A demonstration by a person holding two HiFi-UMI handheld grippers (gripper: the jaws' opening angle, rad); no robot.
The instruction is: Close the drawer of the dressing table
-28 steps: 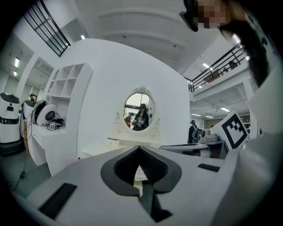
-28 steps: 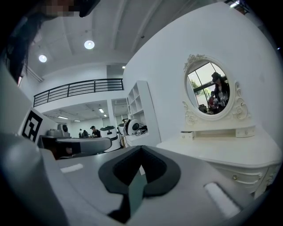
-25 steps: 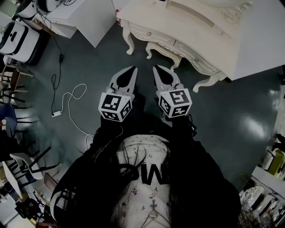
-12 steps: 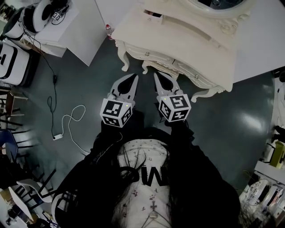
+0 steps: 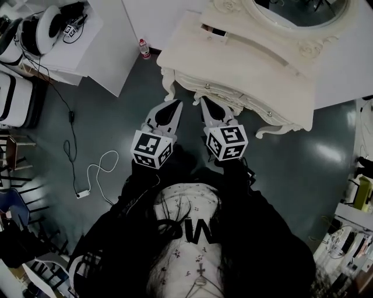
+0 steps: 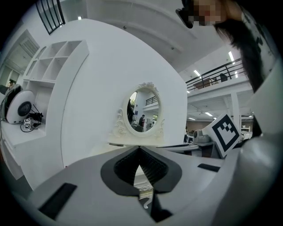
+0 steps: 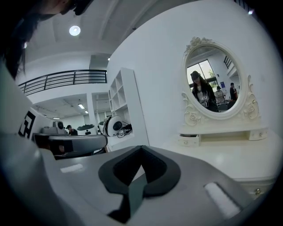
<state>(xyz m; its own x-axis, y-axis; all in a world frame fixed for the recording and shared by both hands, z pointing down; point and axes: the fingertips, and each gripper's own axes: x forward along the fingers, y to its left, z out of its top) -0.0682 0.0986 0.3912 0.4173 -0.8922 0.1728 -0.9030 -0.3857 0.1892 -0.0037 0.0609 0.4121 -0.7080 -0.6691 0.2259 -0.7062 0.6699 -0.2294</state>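
Drawer, head view: the small cream wooden drawer (image 5: 216,31) sits at the left end of the low shelf under the mirror and is pulled out a little, with a dark gap showing.
Dressing table, head view: the cream carved dressing table (image 5: 245,64) with its oval mirror (image 5: 297,11) stands on the dark floor (image 5: 116,116), ahead of both claws.
Left gripper, head view: the grey left gripper (image 5: 173,106) points at the table's left leg, tips together.
Right gripper, head view: the grey right gripper (image 5: 207,102) is just beside it, its tips close to the carved front edge; I cannot tell if they touch.
Floor, head view: a white cable (image 5: 96,174) lies to the left.
Left gripper view: the claw's tips (image 6: 139,148) meet with nothing between them; the mirror (image 6: 143,110) is straight ahead.
Right gripper view: the jaw tips (image 7: 141,148) are pressed together and empty; the drawer (image 7: 190,140) stands out from the shelf front, left of and below the mirror (image 7: 212,81).
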